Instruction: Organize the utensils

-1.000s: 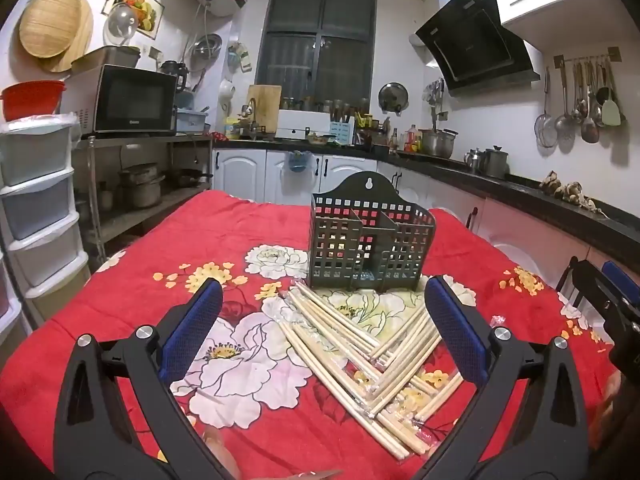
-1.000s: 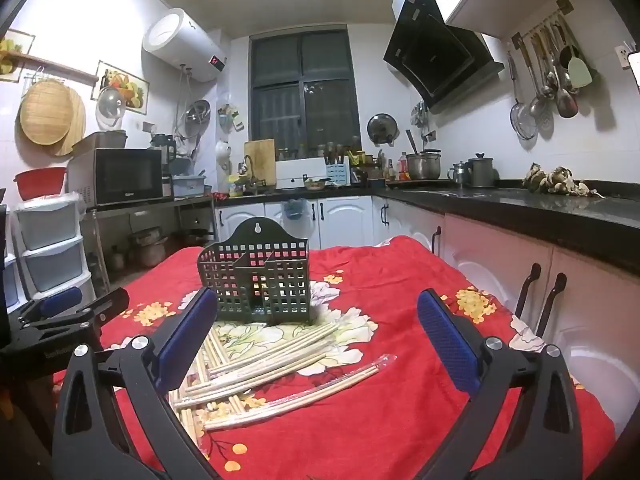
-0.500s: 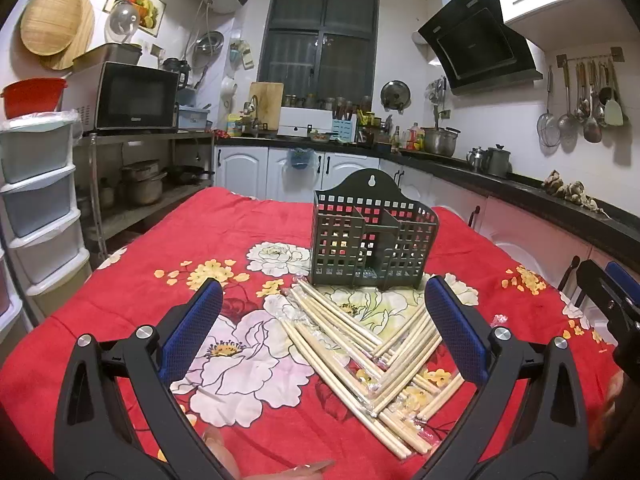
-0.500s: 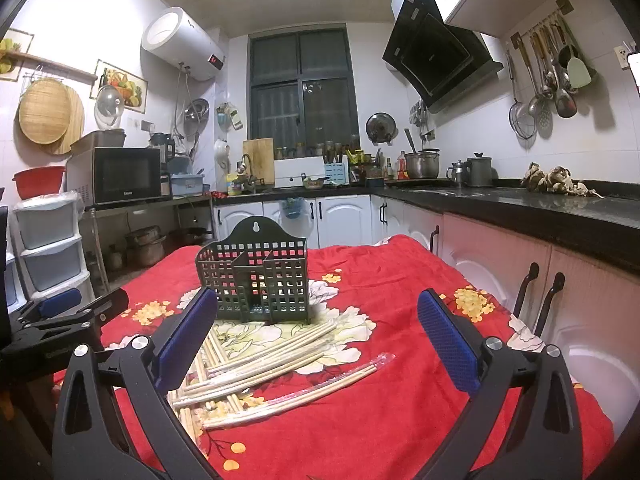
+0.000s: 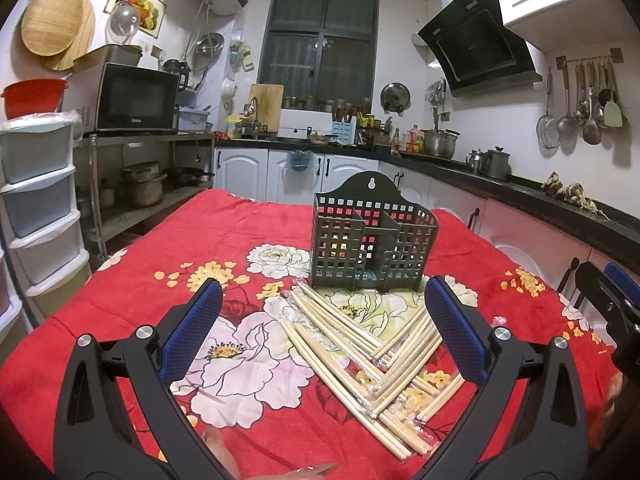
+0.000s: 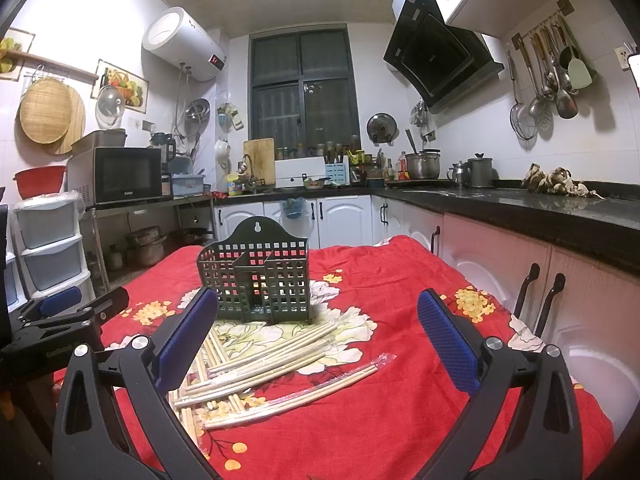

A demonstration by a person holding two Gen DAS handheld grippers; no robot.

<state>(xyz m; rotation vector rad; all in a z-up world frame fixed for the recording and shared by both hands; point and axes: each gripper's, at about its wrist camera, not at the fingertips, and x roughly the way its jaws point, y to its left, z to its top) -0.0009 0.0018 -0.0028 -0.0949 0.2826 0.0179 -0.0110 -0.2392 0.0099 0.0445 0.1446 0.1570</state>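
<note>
Left gripper (image 5: 324, 328) and right gripper (image 6: 316, 340) both hover with fingers wide apart, holding nothing. Chopsticks (image 5: 360, 344) lie piled on the red tablecloth (image 5: 224, 232) (some in clear wrappers), just in front of the dark holder (image 5: 374, 240).

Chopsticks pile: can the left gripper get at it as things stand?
Probably yes. The left gripper is open and points at the chopsticks lying loose on the tablecloth; nothing lies between them.

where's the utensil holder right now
In the left wrist view the dark green utensil holder stands upright on the red floral tablecloth, centre, just behind the pile of chopsticks.
</note>
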